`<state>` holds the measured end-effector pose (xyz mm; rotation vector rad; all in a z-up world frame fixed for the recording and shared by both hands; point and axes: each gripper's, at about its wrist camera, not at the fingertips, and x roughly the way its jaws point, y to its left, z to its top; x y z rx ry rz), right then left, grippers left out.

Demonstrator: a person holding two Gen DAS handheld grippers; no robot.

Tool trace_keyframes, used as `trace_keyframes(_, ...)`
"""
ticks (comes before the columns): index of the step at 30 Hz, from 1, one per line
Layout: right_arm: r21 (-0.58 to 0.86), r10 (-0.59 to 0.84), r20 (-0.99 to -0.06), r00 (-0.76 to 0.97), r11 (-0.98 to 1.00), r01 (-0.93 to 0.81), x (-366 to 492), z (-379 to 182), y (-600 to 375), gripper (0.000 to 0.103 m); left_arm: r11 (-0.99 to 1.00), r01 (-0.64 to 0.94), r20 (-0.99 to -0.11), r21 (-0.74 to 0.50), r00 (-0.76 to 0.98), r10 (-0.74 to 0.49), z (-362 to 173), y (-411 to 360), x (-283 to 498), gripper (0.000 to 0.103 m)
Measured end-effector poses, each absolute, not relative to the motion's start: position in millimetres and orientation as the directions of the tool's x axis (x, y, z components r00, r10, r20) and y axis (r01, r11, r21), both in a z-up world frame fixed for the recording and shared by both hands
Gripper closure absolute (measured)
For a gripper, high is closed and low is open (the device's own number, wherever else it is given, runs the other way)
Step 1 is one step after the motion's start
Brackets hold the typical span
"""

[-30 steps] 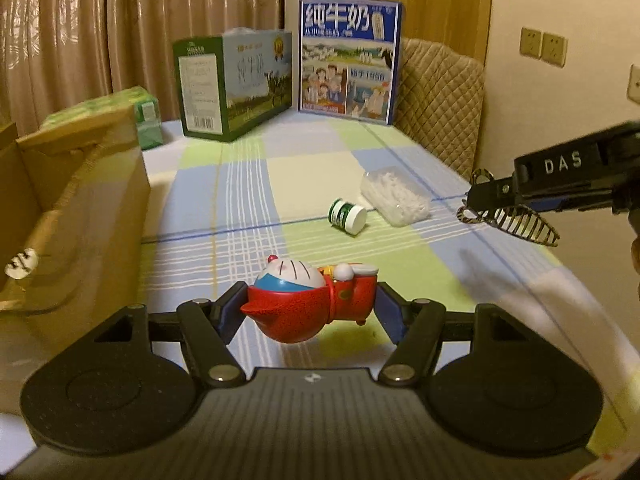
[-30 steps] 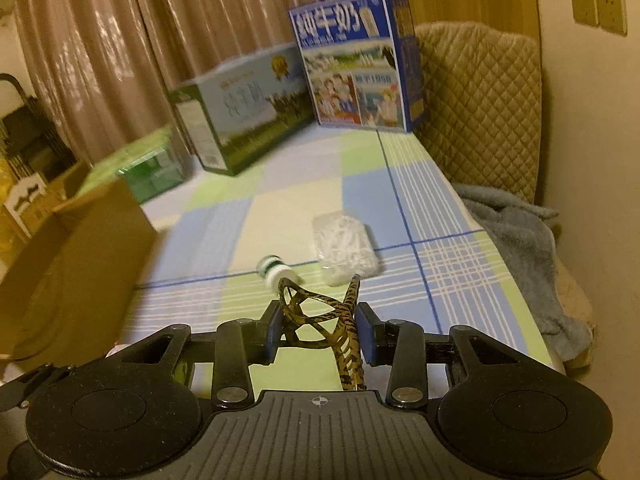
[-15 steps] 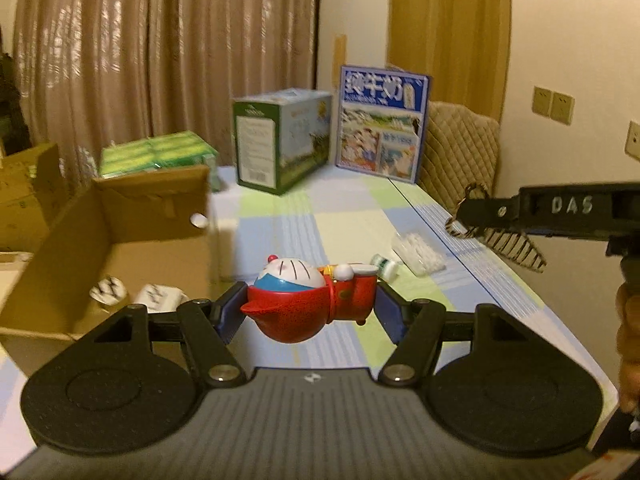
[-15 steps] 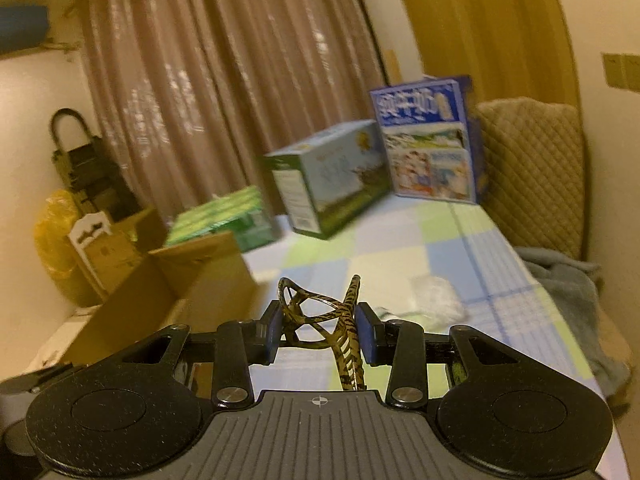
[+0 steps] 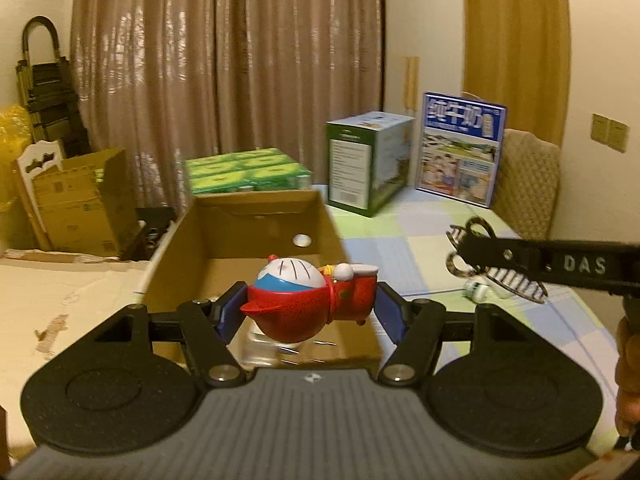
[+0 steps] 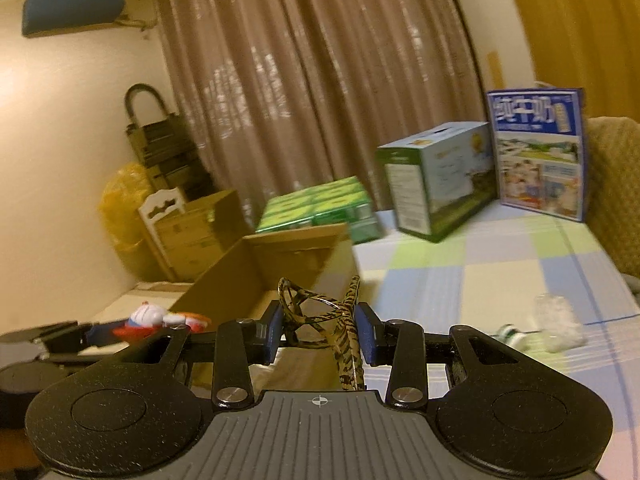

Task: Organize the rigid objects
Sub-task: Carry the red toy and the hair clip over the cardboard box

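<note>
— Doraemon toy [image 5: 310, 300], that's what the left tool [image 5: 310, 312] has clamped between its blue pads, held up in the air right over the open cardboard box [image 5: 256, 216]. See it?

— I do. And the right tool [image 6: 318, 334] is squeezed shut on a tortoiseshell hair claw [image 6: 320, 320], just beside the box's near right corner, a bit further out over the checked worktop [image 6: 500, 272].

— So both are at the carrying stage, I'd say, loads picked up and brought to the box, nothing let go yet.

— Is there anything in the box already?

— Something pale and shiny lies on its floor under the toy, but it's too blurred for me to name. There's a round hole in the far wall too.

— What's next, do you reckon?

— The left one looks ready: lower the toy a little inside the walls, then spread the fingers so it drops flat rather than bouncing off the rim. The right one needs to come leftward over the opening first; the claw is spiky and could snag a pad when released.

— And after that?

— A small white bottle [image 6: 514, 334] with a green band and a clear plastic bag [image 6: 560, 322] sit out on the worktop, well apart from the box. Those would be the leftovers to fetch, by my guess.
</note>
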<state>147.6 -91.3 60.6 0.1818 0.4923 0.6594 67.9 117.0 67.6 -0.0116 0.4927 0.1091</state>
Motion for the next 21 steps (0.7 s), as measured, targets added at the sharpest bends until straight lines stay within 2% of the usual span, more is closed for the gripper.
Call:
trace_keyframes(10,0.311,0.674,-0.41,0.615,0.737,-0.601,168,51,-47,0.067,0.985,-0.163,-0.504,0.052,0.847,0.167,68,184,87,0.039)
trace_keyframes(21,0.338,0.712,-0.421,0.562,0.698,-0.631,189,45,-21,0.067,0.993,-0.116,-0.556,0.002,0.825,0.097,53,207,116,0.039)
